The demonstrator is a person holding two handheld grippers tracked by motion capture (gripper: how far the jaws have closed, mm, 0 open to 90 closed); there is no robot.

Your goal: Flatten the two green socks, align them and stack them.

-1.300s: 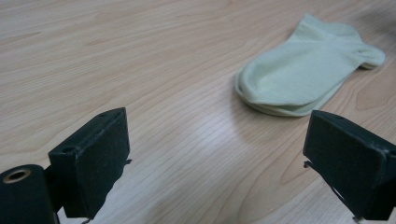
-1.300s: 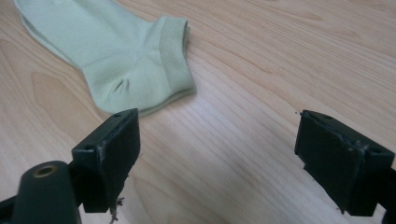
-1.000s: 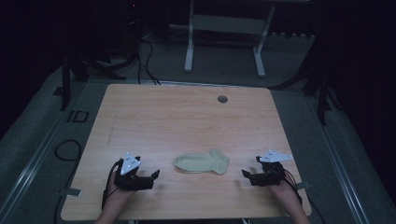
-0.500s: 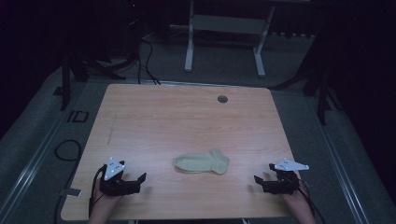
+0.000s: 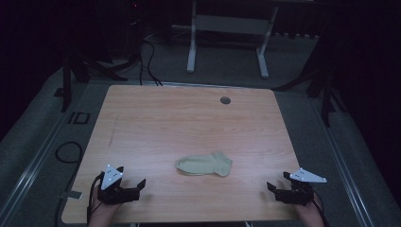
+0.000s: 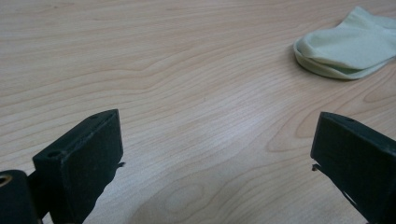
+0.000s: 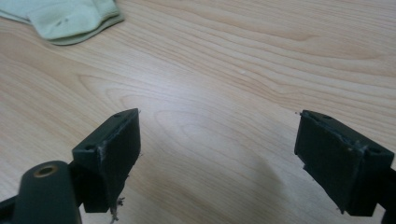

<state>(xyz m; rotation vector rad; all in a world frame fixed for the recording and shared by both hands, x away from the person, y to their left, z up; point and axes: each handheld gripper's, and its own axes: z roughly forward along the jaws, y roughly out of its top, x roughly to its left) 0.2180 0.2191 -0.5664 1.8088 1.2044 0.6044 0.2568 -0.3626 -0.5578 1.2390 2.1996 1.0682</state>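
Nearest, at 7 o'clock on the table (image 5: 189,118): left gripper (image 5: 137,188), low over the wood, jaws spread wide, just opened a touch further, nothing between them. In the left gripper view (image 6: 212,154), bare wood grain between the two black blocks, sock (image 6: 345,51) off at 2 o'clock.

At 5 o'clock, close to the table's corner: right gripper (image 5: 276,187), jaws likewise wide apart and empty. In the right gripper view (image 7: 217,149), sock (image 7: 70,18) up at 11 o'clock, well apart from the jaws.

Farther in, just toward 6 o'clock of the table's middle: pale green sock (image 5: 204,164), lying flat and folded over on itself, between the two grippers, touched by neither.

Likely trouble from here:
- pinching one layer alone at the folded edge, so that the fold falls open on lifting;
- coming in too low and pushing the soft cloth along the smooth wood, bunching it instead of catching it;
- pulling from both sides at once and stretching it out of shape.

No tray, box or basket on the tabletop; sock straight on the wood.

Farther, near 12 o'clock: small round grommet hole (image 5: 225,100). Beyond the far edge, on the dark floor: white stand frame (image 5: 227,28) and loose cables (image 5: 149,61).
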